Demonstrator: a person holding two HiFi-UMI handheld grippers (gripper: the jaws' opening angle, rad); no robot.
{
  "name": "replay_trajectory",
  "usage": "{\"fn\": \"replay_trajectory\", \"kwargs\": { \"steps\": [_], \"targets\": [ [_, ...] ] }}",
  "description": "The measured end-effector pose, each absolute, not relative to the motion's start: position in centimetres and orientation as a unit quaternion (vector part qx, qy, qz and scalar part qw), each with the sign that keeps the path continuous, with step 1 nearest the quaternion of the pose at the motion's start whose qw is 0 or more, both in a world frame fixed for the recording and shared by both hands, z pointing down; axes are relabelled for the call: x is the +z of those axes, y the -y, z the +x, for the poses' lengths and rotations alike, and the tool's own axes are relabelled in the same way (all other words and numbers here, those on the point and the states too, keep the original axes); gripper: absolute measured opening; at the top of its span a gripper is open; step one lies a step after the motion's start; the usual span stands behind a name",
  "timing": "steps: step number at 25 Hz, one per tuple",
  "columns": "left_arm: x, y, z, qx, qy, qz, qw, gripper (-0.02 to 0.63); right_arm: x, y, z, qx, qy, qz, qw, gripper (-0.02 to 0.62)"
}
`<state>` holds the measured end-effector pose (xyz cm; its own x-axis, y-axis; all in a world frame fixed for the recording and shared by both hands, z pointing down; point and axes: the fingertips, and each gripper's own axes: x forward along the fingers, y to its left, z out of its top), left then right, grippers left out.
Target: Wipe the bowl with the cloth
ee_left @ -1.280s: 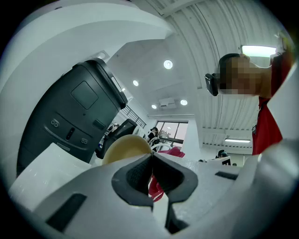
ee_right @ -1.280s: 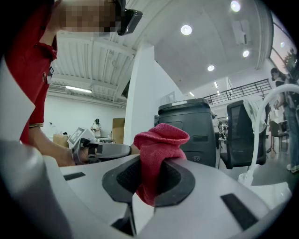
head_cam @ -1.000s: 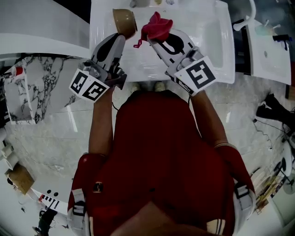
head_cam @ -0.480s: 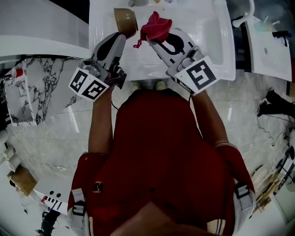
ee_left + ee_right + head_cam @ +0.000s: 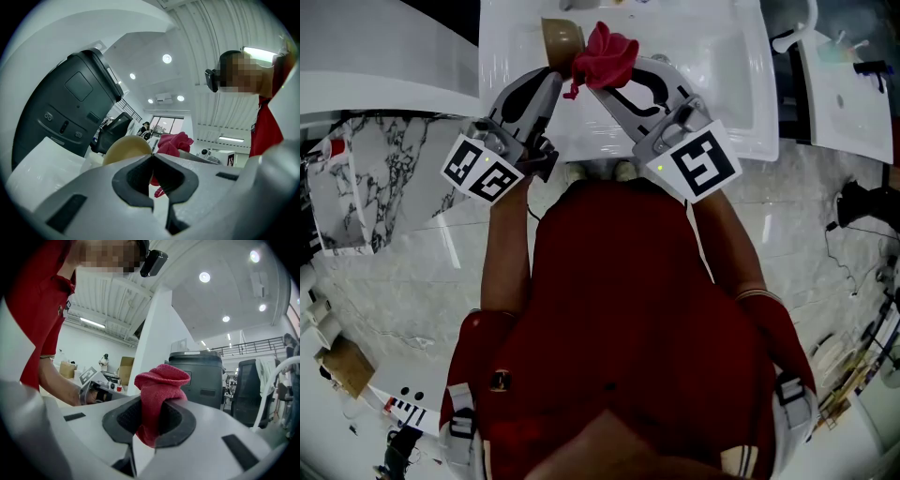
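Note:
In the head view a tan bowl (image 5: 560, 37) is held tilted over the white basin (image 5: 712, 66), and my left gripper (image 5: 555, 73) is shut on its near rim. In the left gripper view the bowl (image 5: 124, 147) shows just behind the closed jaw tips of that gripper (image 5: 152, 157). My right gripper (image 5: 596, 79) is shut on a bunched red cloth (image 5: 606, 49), which touches the bowl's right edge. In the right gripper view the cloth (image 5: 161, 378) sticks up between the jaws of the right gripper (image 5: 151, 404). The bowl's inside is hidden.
A dark grey machine (image 5: 70, 108) stands behind the basin. Another white counter (image 5: 853, 103) lies at the far right, past a dark gap. A marble floor (image 5: 412, 272) surrounds the person, with a cardboard box (image 5: 342, 361) at the lower left.
My right gripper has carried the red cloth leftward and up until it meets the bowl. The left gripper and bowl have barely shifted.

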<state>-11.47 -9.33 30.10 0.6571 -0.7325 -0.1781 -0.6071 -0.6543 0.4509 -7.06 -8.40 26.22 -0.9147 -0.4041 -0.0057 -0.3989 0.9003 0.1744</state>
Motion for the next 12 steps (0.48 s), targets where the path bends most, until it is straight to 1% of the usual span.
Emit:
{"fn": "replay_trajectory", "kwargs": {
  "steps": [7,12],
  "targets": [
    [30.4,8.8,-11.0,-0.162,0.368,0.898,0.18,0.012,26.1,7.8,-7.9,-0.114,0.973,0.198,0.029,0.051],
    [30.4,8.3,-10.5,-0.148,0.361,0.904,0.175,0.012,26.5,7.4,-8.4,-0.149,0.968,0.189,0.068,0.051]
  ]
}}
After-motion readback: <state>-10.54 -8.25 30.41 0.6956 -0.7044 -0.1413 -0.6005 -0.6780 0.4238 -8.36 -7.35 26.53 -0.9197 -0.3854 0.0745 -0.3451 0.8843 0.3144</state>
